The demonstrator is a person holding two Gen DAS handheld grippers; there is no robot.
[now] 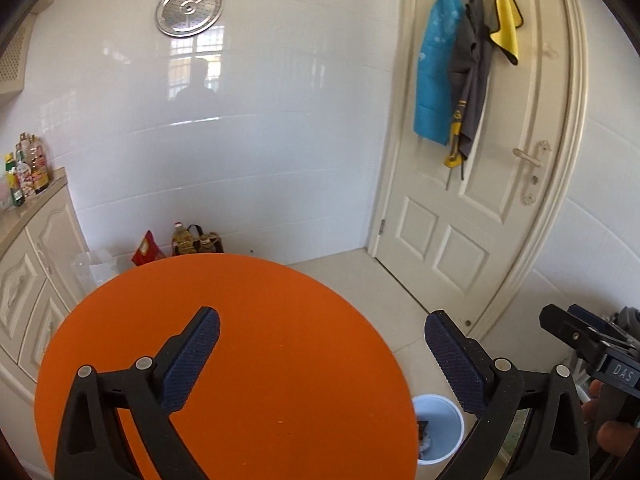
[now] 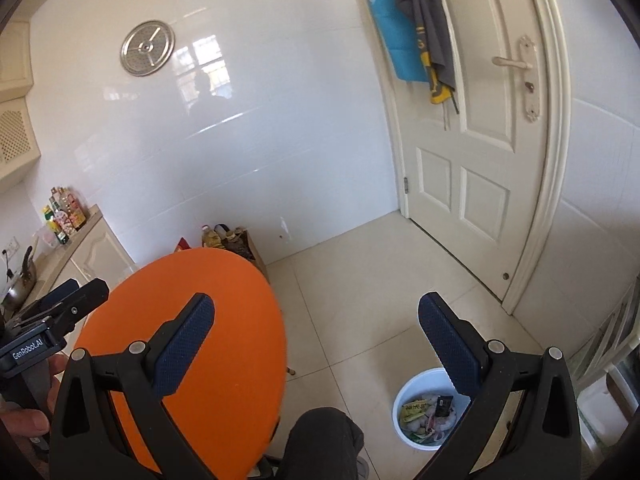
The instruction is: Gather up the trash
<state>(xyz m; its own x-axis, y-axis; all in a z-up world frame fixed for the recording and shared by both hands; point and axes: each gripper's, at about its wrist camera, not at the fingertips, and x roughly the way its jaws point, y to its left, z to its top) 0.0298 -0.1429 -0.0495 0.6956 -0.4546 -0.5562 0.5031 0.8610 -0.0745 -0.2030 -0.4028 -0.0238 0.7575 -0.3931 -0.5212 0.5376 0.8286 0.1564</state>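
Both grippers stand with jaws spread wide and nothing between the pads: left gripper (image 1: 322,354) over the round orange tabletop (image 1: 256,320), right gripper (image 2: 316,338) over the gap between table edge and floor.

Progress, judged: tabletop is bare in both wrist views, no scrap visible on it. The white round plastic bin (image 2: 400,400) on the pale tiled floor (image 2: 360,272) holds mixed wrappers and crumpled bits, among them a yellow-green packet (image 2: 414,412) and a small dark packet (image 2: 444,402). Collection looks essentially done. Anything left on the floor behind the table or under it cannot be told from these views.

Edges and room: table rim curves close on the right gripper's left side; a person's dark-trousered knee (image 2: 320,436) sits just beside that rim. Bin stands on the floor near the table's right edge, below the right gripper's right finger. Open tile stretches from bin to the white panelled door (image 2: 480,160). A white cabinet run (image 1: 28,280) closes the left side; bottles and a red bag (image 1: 148,248) crowd the wall corner behind the table.
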